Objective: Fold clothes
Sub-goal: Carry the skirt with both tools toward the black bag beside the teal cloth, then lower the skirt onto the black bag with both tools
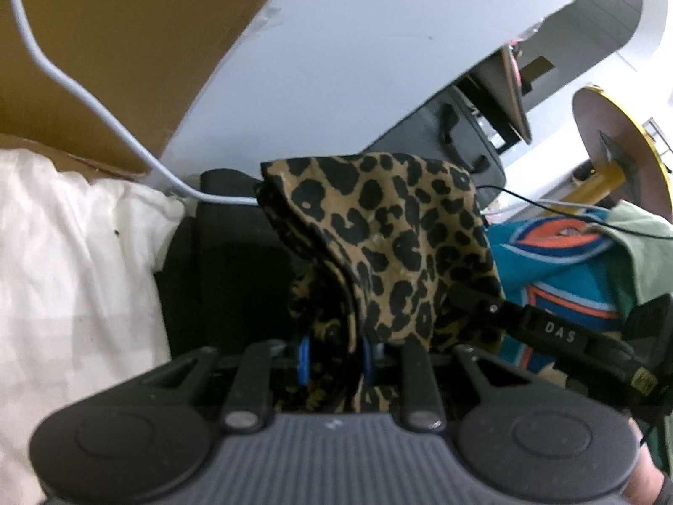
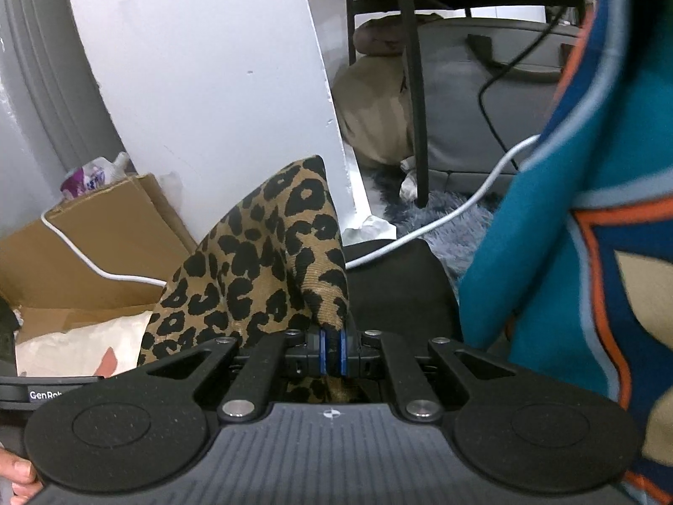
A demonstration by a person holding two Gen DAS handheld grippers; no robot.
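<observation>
In the left wrist view, the left gripper (image 1: 335, 357) has its blue-padded fingers (image 1: 303, 357) set a little apart with a bunched fold of the leopard-print garment (image 1: 391, 235) pinched between them; the cloth rises from the jaws into a peaked mass that fills the middle of the view. To the right of the garment, and touching its lower edge, the black arm of the other gripper (image 1: 547, 332) reaches in from the side. Behind that arm lies a teal jersey (image 1: 559, 269) with orange and blue trim, and a pale green cloth (image 1: 639, 227) sits just beyond it. Left of the garment is a white cushion (image 1: 71, 261), with a cardboard sheet (image 1: 109, 50) above it and a white cable (image 1: 88, 97) running across both towards the garment. In the right wrist view, the right gripper (image 2: 332, 351) has its blue pads nearly together, clamped on a narrow edge of the same leopard-print garment (image 2: 260, 261), which fans up and to the left from the jaws. Right of the garment hangs the teal jersey (image 2: 589, 210), close to the camera. Left of the garment stands a cardboard box (image 2: 96, 244) with a white cable (image 2: 96, 267) draped over it, and behind the garment is a white panel (image 2: 202, 84).
</observation>
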